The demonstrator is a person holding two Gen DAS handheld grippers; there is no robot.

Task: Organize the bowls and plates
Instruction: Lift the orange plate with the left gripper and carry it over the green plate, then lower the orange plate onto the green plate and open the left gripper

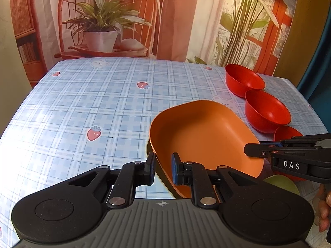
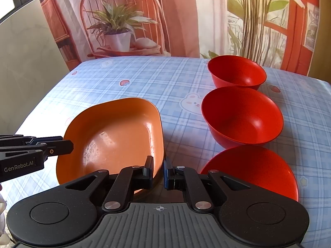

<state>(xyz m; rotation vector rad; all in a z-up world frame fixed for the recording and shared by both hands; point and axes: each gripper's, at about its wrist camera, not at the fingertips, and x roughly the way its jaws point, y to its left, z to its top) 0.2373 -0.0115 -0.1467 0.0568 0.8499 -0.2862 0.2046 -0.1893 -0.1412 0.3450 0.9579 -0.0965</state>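
An orange squarish plate is held tilted above the blue checked table; it also shows in the right wrist view. My left gripper is shut on its left rim. My right gripper is shut on its right rim, and shows in the left wrist view at the plate's right edge. Three red bowls stand in a row on the right: far, middle and near. A dark underside shows beneath the plate's rim.
The table has a blue plaid cloth with strawberry and bear prints. A green rounded object lies under the right gripper. A printed backdrop with plants hangs behind the table's far edge.
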